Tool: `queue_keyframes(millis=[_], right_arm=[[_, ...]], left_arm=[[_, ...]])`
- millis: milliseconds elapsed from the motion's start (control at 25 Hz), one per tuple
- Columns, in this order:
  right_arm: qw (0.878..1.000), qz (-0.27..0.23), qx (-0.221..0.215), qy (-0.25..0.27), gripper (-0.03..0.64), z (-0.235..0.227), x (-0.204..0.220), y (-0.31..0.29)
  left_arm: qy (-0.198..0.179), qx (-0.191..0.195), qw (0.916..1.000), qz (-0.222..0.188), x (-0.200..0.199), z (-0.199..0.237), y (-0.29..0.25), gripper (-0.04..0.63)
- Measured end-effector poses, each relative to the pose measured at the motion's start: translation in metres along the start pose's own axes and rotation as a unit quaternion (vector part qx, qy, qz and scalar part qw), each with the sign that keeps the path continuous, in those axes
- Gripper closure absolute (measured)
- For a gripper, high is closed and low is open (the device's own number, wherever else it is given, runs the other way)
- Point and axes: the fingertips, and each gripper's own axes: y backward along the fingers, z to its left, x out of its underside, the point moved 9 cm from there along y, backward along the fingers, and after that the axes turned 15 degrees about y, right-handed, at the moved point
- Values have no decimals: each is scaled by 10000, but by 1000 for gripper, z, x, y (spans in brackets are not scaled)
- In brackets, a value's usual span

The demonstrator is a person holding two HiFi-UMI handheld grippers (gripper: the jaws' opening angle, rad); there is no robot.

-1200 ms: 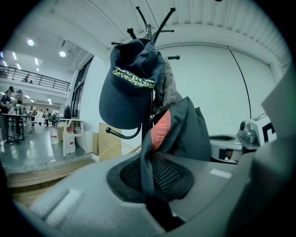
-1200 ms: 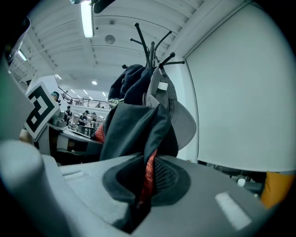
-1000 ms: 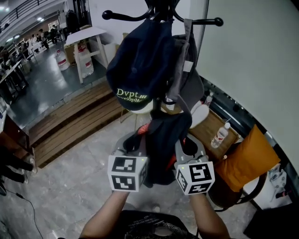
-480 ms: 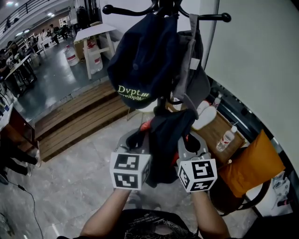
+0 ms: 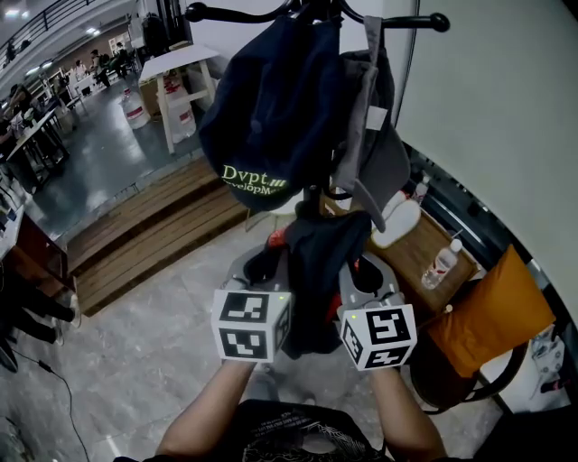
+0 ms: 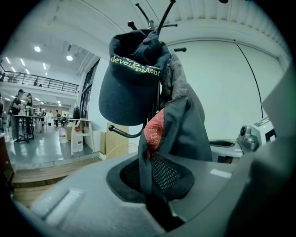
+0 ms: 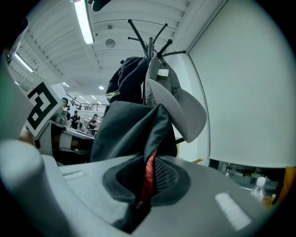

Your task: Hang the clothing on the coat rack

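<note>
Dark cloth with an orange-red lining fills the middle of the scene: a dark garment (image 5: 318,262), bunched and gripped from both sides. The left claw (image 5: 265,267) holds it at nine o'clock and the right claw (image 5: 363,273) holds it at three o'clock. A person's bare forearms hold both claws level and side by side.

Seen along its own jaws, the left claw is nearly closed, pinching a fold of dark cloth beside a patch of red mesh. The right claw is just as narrow, clamped on a thin orange-red edge of the same garment.

At twelve o'clock from the garment stands the coat rack (image 5: 312,11), its black hooks spreading outward at the top. A navy cap (image 5: 271,108) with pale green lettering hangs at eleven o'clock, and a grey cap (image 5: 377,149) hangs just beside it at one o'clock. The garment sits below both caps, close against the rack's pole, and is on no hook.

Wooden steps (image 5: 144,235) lie at nine o'clock. At three o'clock a water bottle (image 5: 442,262) stands on a small wooden tabletop (image 5: 408,260), near an orange cushion (image 5: 488,316).
</note>
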Motion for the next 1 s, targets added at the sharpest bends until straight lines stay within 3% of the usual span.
queue_keyframes(millis=[1000], right_arm=[[9999, 82, 13, 100, 591, -5, 4, -38]], left_arm=[[-54, 354, 9993, 136, 0, 7, -40, 568]])
